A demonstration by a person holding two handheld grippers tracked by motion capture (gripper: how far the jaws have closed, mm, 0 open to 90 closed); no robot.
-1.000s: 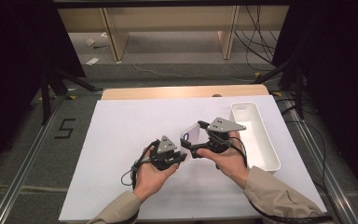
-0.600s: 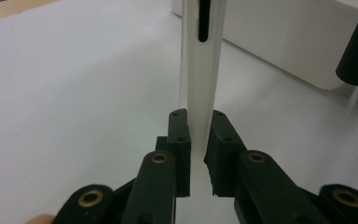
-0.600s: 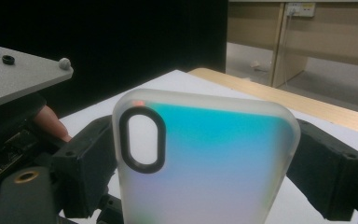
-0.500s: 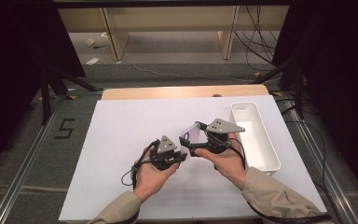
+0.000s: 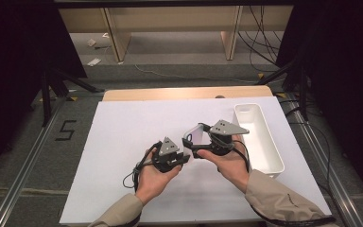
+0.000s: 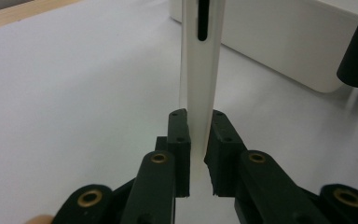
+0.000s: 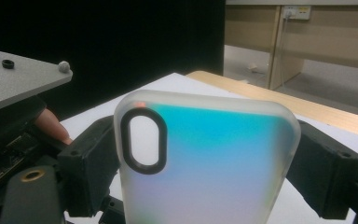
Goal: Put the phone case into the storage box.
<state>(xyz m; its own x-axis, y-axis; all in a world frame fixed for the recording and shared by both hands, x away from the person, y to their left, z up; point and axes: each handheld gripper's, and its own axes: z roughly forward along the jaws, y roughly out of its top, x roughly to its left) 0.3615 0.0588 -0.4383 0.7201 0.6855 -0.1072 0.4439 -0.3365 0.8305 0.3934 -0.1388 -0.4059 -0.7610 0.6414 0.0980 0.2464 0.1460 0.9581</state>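
Observation:
A frosted translucent phone case with an oval camera cutout is held above the white table between both hands. My right gripper is shut across its width; in the right gripper view the case stands broadside between the two jaws of that gripper. My left gripper comes from the left and is shut on the case's thin edge, which rises straight up between its fingertips. The left gripper's grey plate shows close by.
A long white bin lies on the table right of the right hand, also seen behind the case as a white wall. The white table sheet ends at a wooden strip at the back.
The right gripper with the case has drifted slightly left, toward the left gripper. The left hand has hardly moved.

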